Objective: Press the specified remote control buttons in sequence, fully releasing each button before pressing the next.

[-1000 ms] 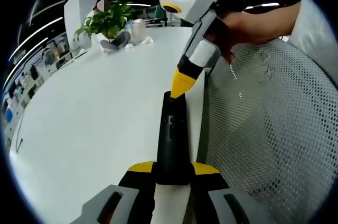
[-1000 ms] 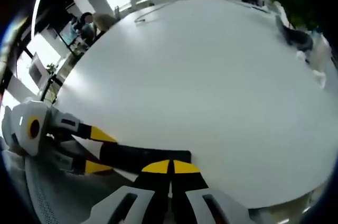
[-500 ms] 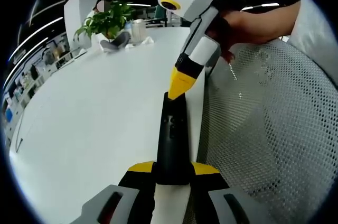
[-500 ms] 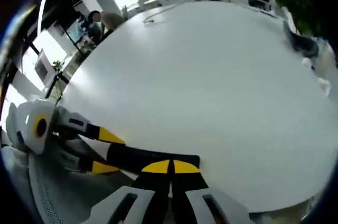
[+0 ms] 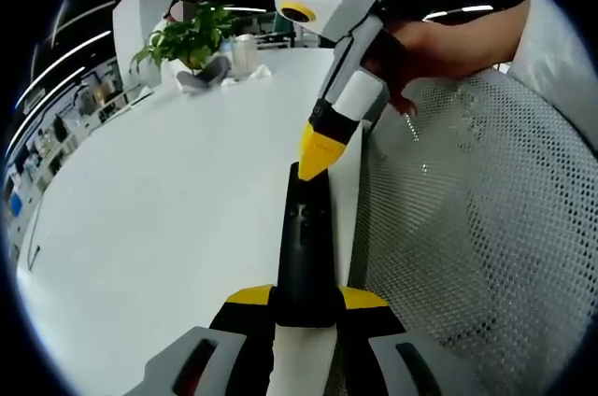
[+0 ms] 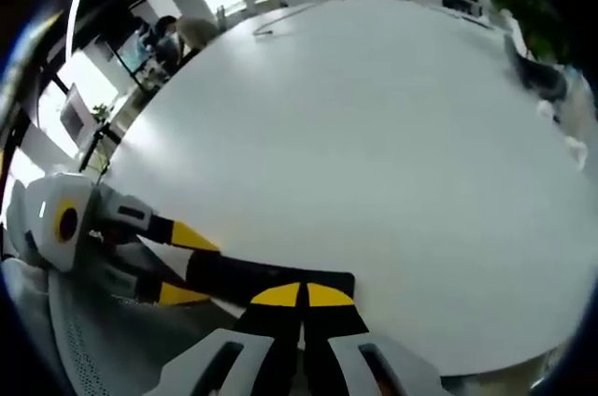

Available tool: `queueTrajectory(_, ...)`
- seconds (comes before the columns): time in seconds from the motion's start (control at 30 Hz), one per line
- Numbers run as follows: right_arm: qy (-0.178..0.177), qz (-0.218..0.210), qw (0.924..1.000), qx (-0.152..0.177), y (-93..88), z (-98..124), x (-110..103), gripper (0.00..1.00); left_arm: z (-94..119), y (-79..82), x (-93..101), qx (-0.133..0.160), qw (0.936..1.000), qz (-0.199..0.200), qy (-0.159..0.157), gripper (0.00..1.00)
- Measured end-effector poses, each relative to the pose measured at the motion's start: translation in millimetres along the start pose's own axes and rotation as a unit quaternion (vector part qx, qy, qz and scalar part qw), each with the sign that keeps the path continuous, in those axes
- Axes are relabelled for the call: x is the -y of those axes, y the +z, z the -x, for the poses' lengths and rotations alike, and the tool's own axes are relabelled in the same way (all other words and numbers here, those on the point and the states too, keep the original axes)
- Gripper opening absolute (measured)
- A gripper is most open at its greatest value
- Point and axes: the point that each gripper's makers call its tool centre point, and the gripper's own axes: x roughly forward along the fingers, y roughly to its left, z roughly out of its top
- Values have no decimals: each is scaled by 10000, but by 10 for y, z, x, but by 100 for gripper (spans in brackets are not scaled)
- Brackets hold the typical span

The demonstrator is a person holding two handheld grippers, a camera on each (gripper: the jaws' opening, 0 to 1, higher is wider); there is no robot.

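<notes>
1. Your left tongs (image 5: 304,307) hold the near end of the remote control (image 5: 306,237), one yellow-tipped jaw against each of its long sides.
2. Your right tongs (image 6: 301,295) have their jaws pressed together with no gap between the yellow tips, and those tips rest on the far end of the remote control (image 6: 266,276).
3. From the left gripper view, your right tongs (image 5: 320,146) come down from above, their yellow point touching the remote's top end just beyond its buttons; your hand (image 5: 439,46) grips the handle behind them.
4. The remote is a slim black bar lying along the edge of the white surface (image 5: 168,200), next to a white mesh chair back (image 5: 467,228).
5. Its near end is hidden between your left jaws, and the buttons show as small dark marks too faint to tell apart.
6. In the right gripper view, your left tongs (image 6: 182,265) clasp the remote from the left; the button face is not readable there.
7. A potted plant (image 5: 192,34) stands at the far side of the surface, with small items beside it too blurred to name.
</notes>
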Motion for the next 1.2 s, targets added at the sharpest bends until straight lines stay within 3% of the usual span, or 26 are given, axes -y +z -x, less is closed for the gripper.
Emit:
queueTrajectory(0.67,-72,96,9999,-33,-19,-13,-4,0,-8,3,14,3,10000,-7,-22,25)
queueTrajectory(1.2,-267,660,9975,-13,-23,-26,-14,0,-6,6,15,25,10000,7,-23,25)
